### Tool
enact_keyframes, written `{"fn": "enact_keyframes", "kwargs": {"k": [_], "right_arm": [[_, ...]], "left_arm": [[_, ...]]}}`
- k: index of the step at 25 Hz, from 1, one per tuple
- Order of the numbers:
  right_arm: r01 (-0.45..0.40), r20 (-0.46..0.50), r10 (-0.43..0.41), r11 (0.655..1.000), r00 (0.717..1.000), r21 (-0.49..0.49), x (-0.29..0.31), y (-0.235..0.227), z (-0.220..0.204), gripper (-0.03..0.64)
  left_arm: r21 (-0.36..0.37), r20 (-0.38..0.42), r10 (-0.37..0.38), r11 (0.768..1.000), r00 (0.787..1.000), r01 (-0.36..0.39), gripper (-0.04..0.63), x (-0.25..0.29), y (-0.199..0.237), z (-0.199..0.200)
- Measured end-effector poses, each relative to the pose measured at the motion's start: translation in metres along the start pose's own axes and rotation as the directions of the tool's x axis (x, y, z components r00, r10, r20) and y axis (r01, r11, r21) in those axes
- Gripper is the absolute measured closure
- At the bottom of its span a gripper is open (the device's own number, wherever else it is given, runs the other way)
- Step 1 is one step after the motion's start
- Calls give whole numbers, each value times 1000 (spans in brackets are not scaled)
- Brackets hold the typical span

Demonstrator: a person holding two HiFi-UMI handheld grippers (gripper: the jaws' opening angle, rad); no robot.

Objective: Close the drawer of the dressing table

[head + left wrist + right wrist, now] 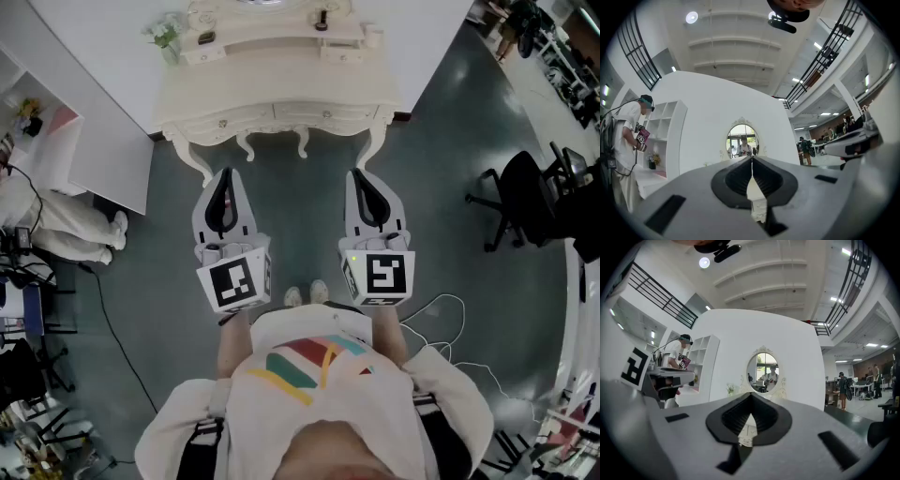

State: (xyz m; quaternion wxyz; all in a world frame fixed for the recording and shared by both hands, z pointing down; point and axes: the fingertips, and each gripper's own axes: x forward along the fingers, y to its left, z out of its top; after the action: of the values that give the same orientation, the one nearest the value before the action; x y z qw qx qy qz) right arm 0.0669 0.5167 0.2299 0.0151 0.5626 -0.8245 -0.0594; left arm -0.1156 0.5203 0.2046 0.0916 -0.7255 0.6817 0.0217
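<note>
The cream dressing table [272, 89] stands against a white wall, straight ahead of me in the head view. Its front drawers [323, 114] look flush with the apron; I cannot tell whether any stands out. My left gripper [225, 176] and right gripper [362, 174] are held side by side over the floor, short of the table's legs, touching nothing. Both point at the table. In the left gripper view the left gripper [751, 161] is shut and empty below the oval mirror [742, 139]. The right gripper [751, 397] is likewise shut and empty under the mirror [765, 372].
A white shelf unit [94, 150] stands to the table's left, with a person [56, 220] beside it. A black office chair [516, 197] is at the right. White cables [441, 309] lie on the floor by my right side. My feet [307, 295] are between the grippers.
</note>
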Motion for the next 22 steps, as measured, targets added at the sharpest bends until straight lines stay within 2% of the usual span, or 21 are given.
{"fn": "enact_keyframes", "kwargs": {"k": [11, 22], "right_arm": [[-22, -24, 23, 999, 999, 42, 18, -22, -18, 617], [-84, 15, 84, 996, 996, 39, 46, -45, -22, 617]], "left_arm": [[12, -20, 9, 1000, 1000, -9, 588, 22, -16, -9], [-2, -4, 75, 997, 997, -75, 588, 45, -17, -18]]}}
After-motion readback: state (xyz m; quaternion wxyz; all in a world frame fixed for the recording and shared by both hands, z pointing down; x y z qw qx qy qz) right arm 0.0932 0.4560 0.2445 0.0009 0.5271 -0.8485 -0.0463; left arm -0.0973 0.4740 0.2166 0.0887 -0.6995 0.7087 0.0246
